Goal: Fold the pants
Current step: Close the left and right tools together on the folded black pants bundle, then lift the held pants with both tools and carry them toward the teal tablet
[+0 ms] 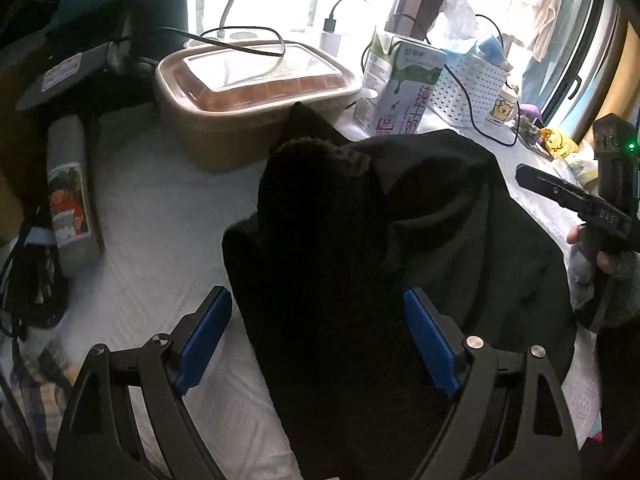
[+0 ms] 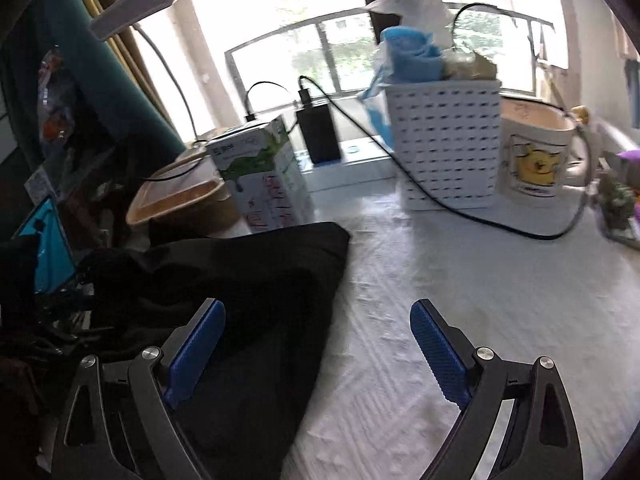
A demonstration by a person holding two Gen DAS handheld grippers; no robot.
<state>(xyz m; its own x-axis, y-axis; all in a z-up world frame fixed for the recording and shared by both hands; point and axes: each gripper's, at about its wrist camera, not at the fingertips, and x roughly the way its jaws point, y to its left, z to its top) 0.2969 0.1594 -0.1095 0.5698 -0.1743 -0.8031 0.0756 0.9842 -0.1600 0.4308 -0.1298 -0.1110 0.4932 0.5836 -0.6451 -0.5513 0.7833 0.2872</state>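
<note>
The black pants lie bunched in a heap on the white table cover. My left gripper is open above their near edge, its blue pads on either side of the cloth, not closed on it. In the right wrist view the pants lie at the left, with a flat folded corner pointing to the milk carton. My right gripper is open over the pants' right edge, left pad above the cloth, right pad above the bare cover. The right gripper's body shows at the right of the left wrist view.
Behind the pants stand a brown lidded food box, a milk carton, a white perforated basket, a cartoon mug and a black charger with cables. A bottle lies at the left.
</note>
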